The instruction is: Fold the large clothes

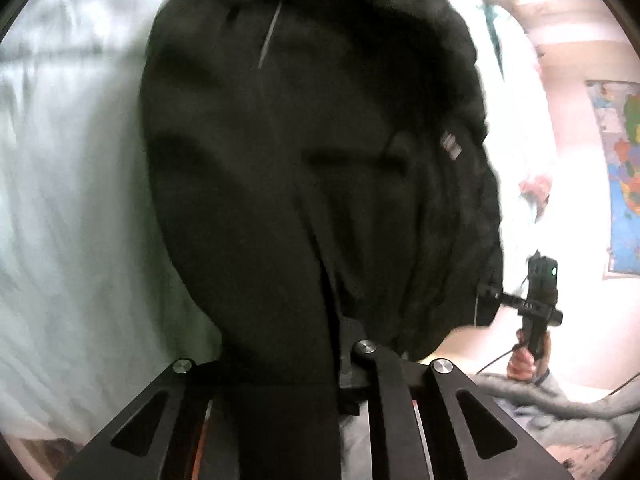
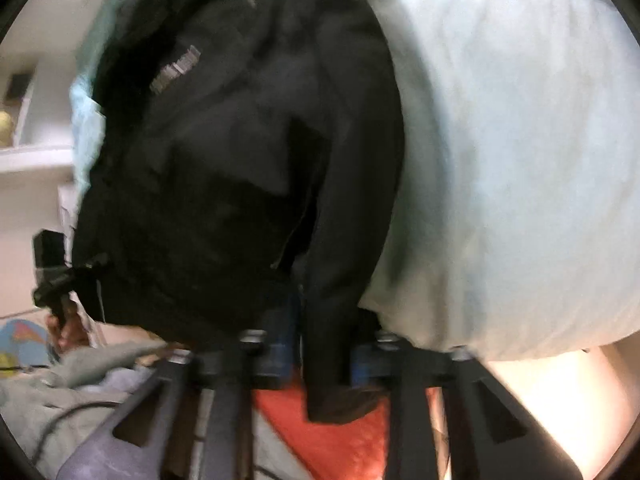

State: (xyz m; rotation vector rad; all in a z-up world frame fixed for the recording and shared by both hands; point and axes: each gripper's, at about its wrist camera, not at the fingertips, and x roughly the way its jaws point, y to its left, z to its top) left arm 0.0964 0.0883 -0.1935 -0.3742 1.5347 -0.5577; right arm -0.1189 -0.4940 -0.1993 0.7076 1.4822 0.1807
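Note:
A large black jacket (image 1: 304, 168) fills the middle of the left wrist view, spread over a pale sheet. My left gripper (image 1: 320, 364) is shut on its near edge, with cloth draped over the fingers. The right gripper (image 1: 494, 300) shows at the jacket's right edge, held by a hand. In the right wrist view the same jacket (image 2: 240, 160) hangs in front, a grey logo patch on it. My right gripper (image 2: 320, 356) is shut on a fold of the black cloth. The left gripper (image 2: 86, 270) grips the jacket's left edge.
A pale green-white bed sheet (image 1: 72, 208) lies under the jacket and also shows in the right wrist view (image 2: 512, 168). A coloured map (image 1: 622, 176) hangs on the pink wall at right. Grey clothes (image 2: 60, 380) and an orange cloth (image 2: 344, 440) lie below.

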